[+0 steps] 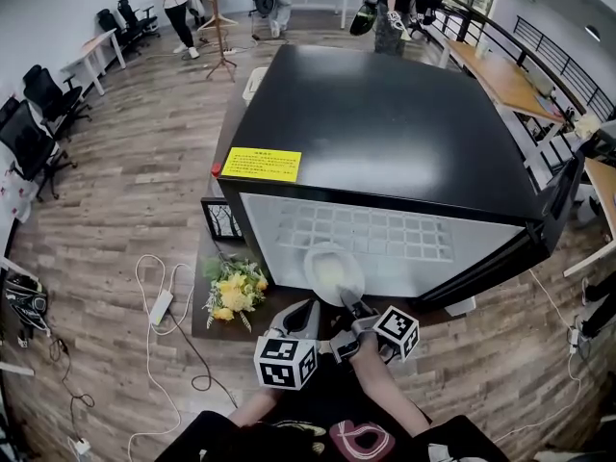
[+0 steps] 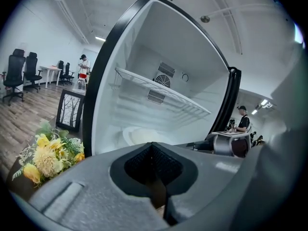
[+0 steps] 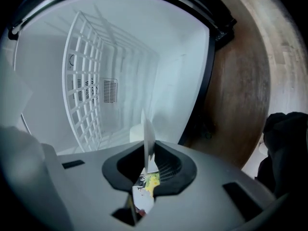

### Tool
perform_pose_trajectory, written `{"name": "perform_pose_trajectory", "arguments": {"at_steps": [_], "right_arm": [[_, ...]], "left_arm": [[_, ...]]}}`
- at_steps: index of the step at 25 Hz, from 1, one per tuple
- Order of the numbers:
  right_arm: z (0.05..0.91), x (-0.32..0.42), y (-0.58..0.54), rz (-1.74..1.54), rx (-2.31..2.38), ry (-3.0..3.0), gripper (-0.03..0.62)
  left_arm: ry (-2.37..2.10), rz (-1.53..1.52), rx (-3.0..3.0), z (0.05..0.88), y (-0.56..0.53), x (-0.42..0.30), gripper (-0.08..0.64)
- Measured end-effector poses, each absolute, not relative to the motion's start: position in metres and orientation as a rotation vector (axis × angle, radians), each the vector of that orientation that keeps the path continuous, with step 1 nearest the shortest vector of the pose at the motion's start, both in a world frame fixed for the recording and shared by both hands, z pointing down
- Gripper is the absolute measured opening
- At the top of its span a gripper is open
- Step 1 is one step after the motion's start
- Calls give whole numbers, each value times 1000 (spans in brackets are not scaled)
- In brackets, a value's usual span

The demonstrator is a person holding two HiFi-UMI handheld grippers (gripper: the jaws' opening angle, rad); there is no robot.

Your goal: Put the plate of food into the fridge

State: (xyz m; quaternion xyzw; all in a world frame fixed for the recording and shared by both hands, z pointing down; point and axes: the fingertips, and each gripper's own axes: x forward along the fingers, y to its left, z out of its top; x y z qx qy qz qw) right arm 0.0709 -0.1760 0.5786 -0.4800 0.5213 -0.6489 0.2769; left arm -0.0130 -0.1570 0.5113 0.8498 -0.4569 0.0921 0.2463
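A white plate (image 1: 334, 269) with pale food is held level at the mouth of the open black fridge (image 1: 385, 114), just inside its white interior (image 1: 366, 234). My right gripper (image 1: 348, 306) is shut on the plate's near rim. In the right gripper view the plate (image 3: 148, 138) shows edge-on between the jaws of my right gripper (image 3: 147, 170). My left gripper (image 1: 300, 318) hangs beside it to the left, jaws together with nothing in them. From the left gripper (image 2: 153, 165) the plate (image 2: 139, 136) shows low in the fridge, under a wire shelf (image 2: 163, 90).
The fridge door (image 1: 539, 229) stands open at the right. A bunch of yellow flowers (image 1: 234, 292) and a framed picture (image 1: 223, 221) sit at the fridge's left. A power strip with cables (image 1: 160, 306) lies on the wooden floor. People and office chairs are far behind.
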Motion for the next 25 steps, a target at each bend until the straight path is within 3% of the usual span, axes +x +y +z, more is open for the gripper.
{"name": "perform_pose_trajectory", "arguments": {"at_steps": [25], "right_arm": [[607,72,-226,-1797,-1323,1389,51]], "left_arm": [[-1334,277,2255,524,-194,-14,8]]}}
